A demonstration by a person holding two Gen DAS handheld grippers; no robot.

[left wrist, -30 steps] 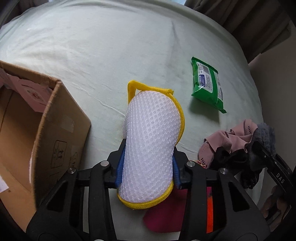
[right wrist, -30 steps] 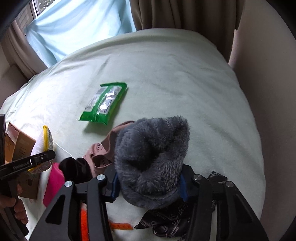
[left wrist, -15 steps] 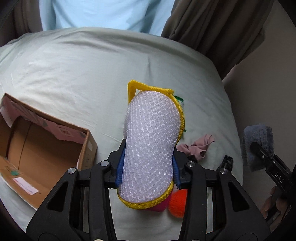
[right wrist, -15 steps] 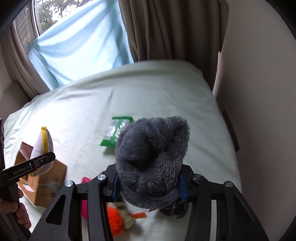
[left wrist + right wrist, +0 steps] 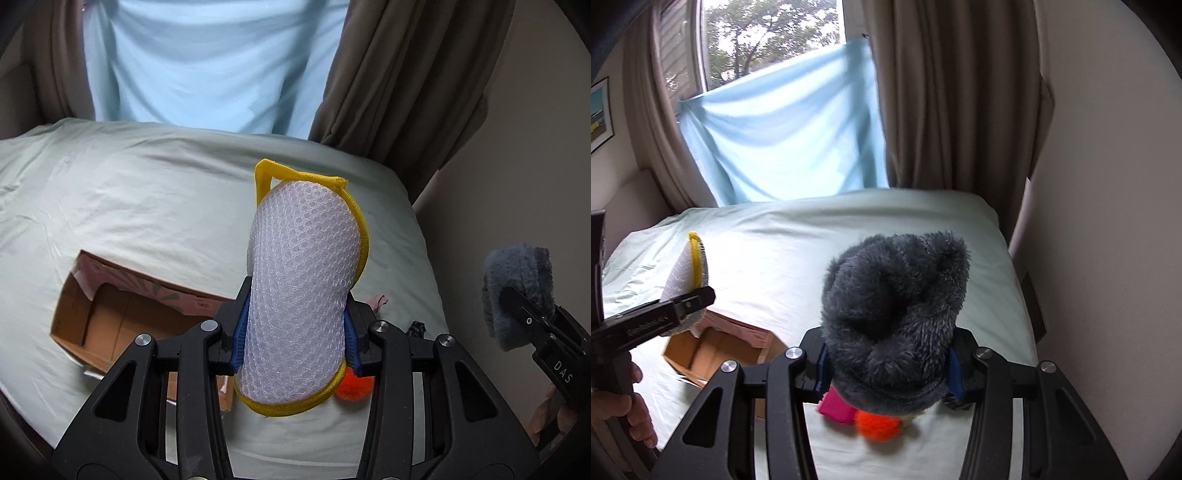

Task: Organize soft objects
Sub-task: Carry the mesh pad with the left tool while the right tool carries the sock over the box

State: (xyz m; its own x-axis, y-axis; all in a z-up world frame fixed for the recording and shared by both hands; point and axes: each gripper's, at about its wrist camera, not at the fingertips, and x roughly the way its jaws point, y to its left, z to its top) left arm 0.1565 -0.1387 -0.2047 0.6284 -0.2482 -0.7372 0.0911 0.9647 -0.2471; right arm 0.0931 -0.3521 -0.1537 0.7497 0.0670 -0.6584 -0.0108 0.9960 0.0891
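My left gripper (image 5: 293, 341) is shut on a white mesh sponge with yellow trim (image 5: 304, 288), held high above the bed. The same sponge (image 5: 685, 275) shows at the left of the right wrist view, pinched by the left gripper (image 5: 687, 304). My right gripper (image 5: 886, 363) is shut on a fluffy dark grey item (image 5: 894, 317); in the left wrist view that grey item (image 5: 517, 288) hangs at the right edge. An open cardboard box (image 5: 122, 317) lies on the bed below, also seen as the box (image 5: 716, 350) in the right wrist view.
On the pale green bed (image 5: 129, 206) lie an orange fuzzy item (image 5: 877, 424), a pink item (image 5: 834, 406), a bit of dusty-pink cloth (image 5: 378, 301) and a small black item (image 5: 417, 326). Brown curtains (image 5: 953, 92), a light blue cloth (image 5: 783, 136) and a wall (image 5: 1108, 184) stand behind and right.
Both grippers have risen well above the bed with their items still held. The bed objects look smaller and lower, the green packet is out of sight, and the window and curtains have come into view.
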